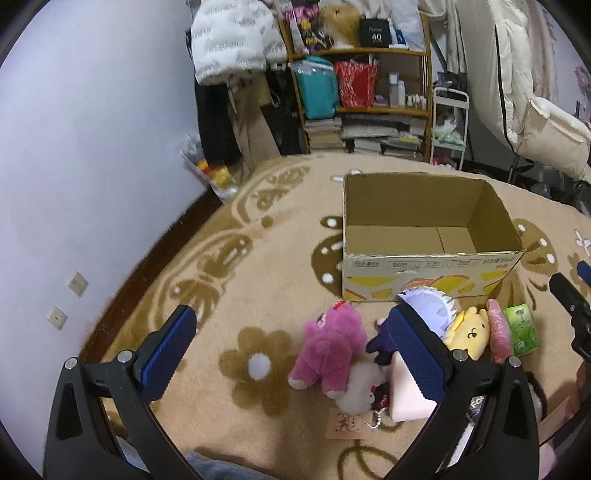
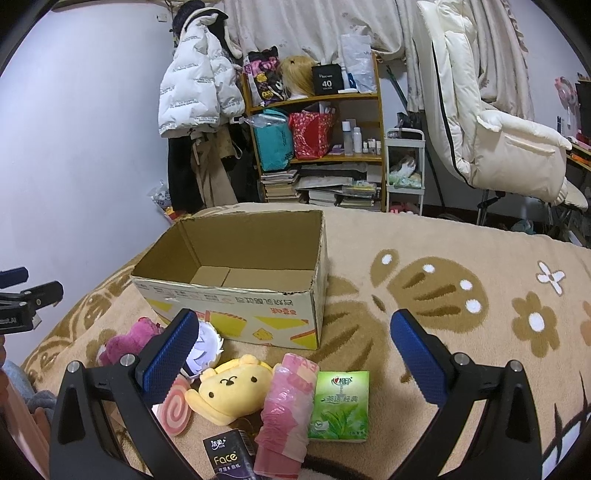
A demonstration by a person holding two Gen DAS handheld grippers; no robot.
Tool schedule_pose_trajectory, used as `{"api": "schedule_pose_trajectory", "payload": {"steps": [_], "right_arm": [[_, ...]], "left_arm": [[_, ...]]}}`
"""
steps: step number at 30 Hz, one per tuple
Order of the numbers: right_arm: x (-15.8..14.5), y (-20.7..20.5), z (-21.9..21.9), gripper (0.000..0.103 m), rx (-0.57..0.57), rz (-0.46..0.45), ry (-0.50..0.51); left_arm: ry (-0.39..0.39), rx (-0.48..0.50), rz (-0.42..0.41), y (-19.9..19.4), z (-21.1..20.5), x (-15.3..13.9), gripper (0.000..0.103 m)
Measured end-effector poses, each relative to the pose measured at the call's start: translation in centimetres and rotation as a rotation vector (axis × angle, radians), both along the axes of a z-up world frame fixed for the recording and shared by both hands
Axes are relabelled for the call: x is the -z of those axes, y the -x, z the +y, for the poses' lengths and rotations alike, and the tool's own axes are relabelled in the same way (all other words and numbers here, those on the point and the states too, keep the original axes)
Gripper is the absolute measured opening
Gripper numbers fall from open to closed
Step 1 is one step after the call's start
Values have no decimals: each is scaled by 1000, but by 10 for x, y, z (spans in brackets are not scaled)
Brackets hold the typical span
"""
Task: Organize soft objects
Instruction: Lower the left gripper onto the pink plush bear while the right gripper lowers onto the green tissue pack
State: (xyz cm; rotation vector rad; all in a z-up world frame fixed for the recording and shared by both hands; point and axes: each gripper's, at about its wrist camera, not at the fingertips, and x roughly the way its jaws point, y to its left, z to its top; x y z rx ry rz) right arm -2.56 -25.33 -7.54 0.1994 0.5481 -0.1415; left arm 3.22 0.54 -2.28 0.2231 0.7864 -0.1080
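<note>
Black Face packet point(image 2: 231, 456) shows only from right; both jaws wide, empty.

1. A pale lavender wall point(image 1: 92, 129) fills the 9 o'clock side, with two square wall plates point(image 1: 68, 299) low down, above a dark wooden skirting board point(image 1: 155, 254).
2. A tan blanket with brown flower patterns point(image 2: 461, 258) covers the foreground surface.
3. At 12 o'clock stands a wooden shelf unit point(image 2: 378, 122) holding bags, bottles, a blonde wig and stacked books.
4. A white puffer jacket point(image 2: 192, 92) hangs at 11 o'clock over darker coats.
5. A small white trolley point(image 2: 404, 170) stands just beside the shelf.
6. Cream curtains point(image 2: 314, 26) hang behind.
7. A cream padded coat point(image 2: 491, 122) is draped at 2 o'clock.
</note>
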Motion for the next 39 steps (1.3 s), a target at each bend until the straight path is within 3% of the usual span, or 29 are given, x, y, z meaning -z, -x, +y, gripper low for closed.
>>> {"api": "schedule_pose_trajectory", "payload": {"steps": [7,14,26,32,39], "right_arm": [[4,-8,-8,103,26,63,-45],[14,-17,-24,103,60,145,-116],[47,-37,-44,103,115,314,-208],[71,-50,-54,85,138,406,-233],[93,-57,-63,77,166,482,-267]], "left_arm": [[-35,30,6,-22,-14,-3,103],[-58,75,139,-44,-25,23,103],[-93,-10,350,-91,-19,76,103],[-116,-20,418,-101,-19,97,103],[-144,-14,501,-110,-25,119,103]]}}
